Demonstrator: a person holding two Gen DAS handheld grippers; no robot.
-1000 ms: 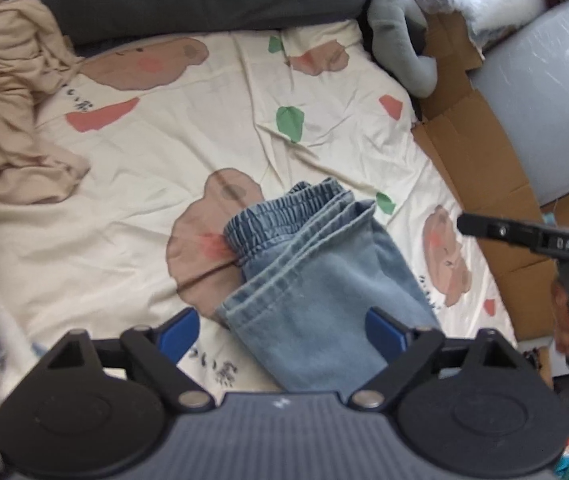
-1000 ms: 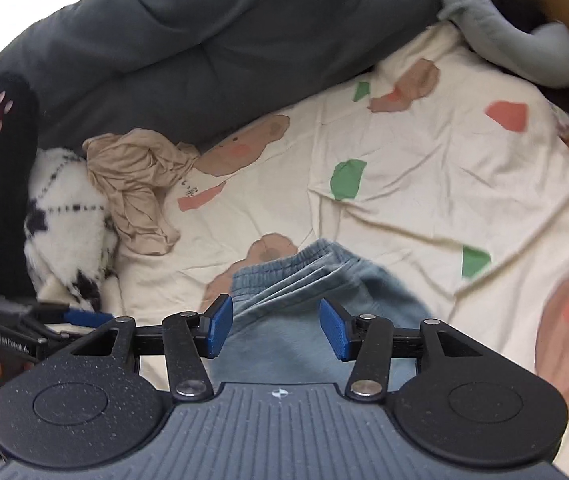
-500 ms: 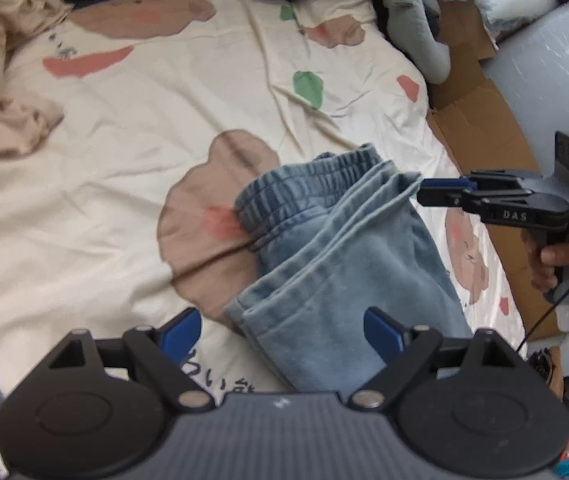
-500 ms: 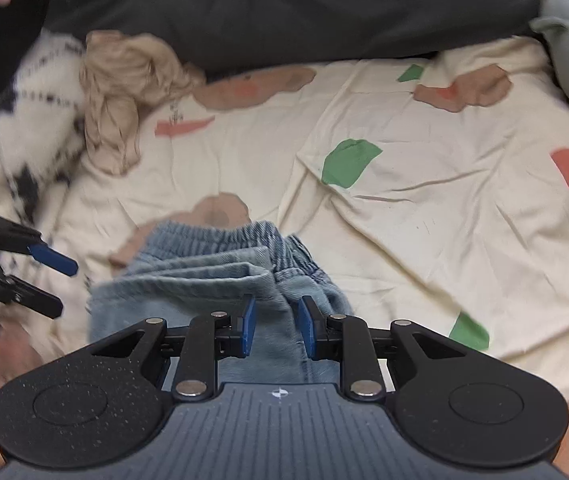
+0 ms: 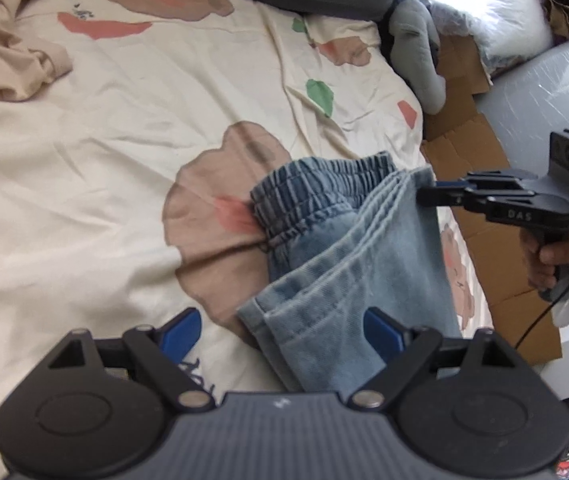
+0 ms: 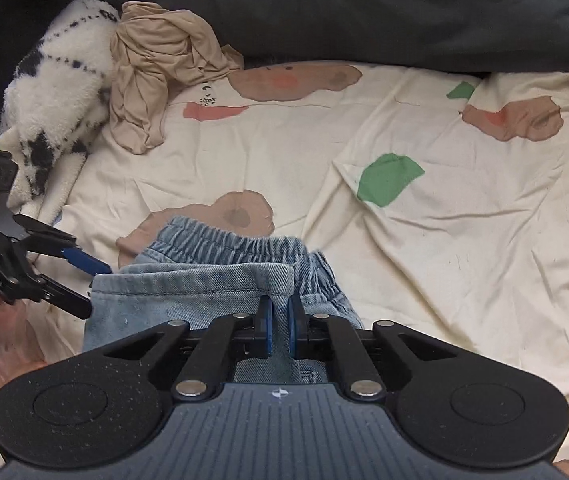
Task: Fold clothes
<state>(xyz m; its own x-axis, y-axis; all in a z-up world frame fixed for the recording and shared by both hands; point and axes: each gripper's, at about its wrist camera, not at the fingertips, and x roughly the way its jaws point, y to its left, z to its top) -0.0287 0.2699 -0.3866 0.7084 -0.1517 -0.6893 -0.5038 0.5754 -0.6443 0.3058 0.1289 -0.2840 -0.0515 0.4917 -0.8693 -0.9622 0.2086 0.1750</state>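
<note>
Jeans (image 5: 348, 264), folded, lie in the lower middle of both views on the cream printed bedsheet (image 5: 124, 128). The right gripper (image 6: 279, 322) has its jaws almost closed, pinching the folded hem edge of the jeans. The left gripper (image 5: 280, 330) has its jaws wide apart over the near corner and grips nothing. A beige garment (image 6: 156, 68) lies crumpled at upper left.

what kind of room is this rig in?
Most likely a bedroom: the jeans lie on a bed under a cartoon-print sheet, with a dark duvet behind, a plush toy, and more clothes waiting.
</note>
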